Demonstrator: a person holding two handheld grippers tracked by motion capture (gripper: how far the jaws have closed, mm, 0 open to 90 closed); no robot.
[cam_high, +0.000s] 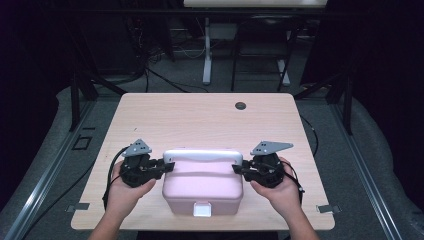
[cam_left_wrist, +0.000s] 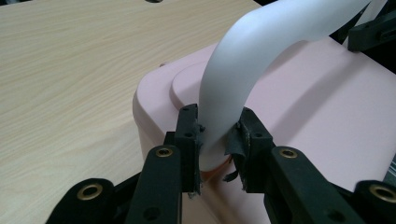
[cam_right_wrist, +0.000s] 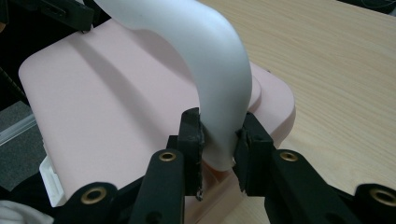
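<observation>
A pink box (cam_high: 202, 182) with a white latch (cam_high: 202, 209) at its front sits on the wooden table (cam_high: 200, 117), near the front edge. Its white handle (cam_high: 202, 155) arches over the lid. My left gripper (cam_high: 168, 166) is shut on the left leg of the handle (cam_left_wrist: 224, 98), its pads pressed against both sides near the hinge. At the box's other side my right gripper (cam_high: 237, 169) is shut on the right leg of the handle (cam_right_wrist: 215, 84) in the same way. The pink lid (cam_left_wrist: 317, 107) (cam_right_wrist: 107, 107) lies closed beneath the handle.
A round dark grommet (cam_high: 240, 105) sits near the table's far edge. Beyond the table stand the legs of a white desk (cam_high: 207, 55) and a dark chair frame (cam_high: 260, 50), with cables on the grey floor. Metal rails (cam_high: 45, 175) run along both sides.
</observation>
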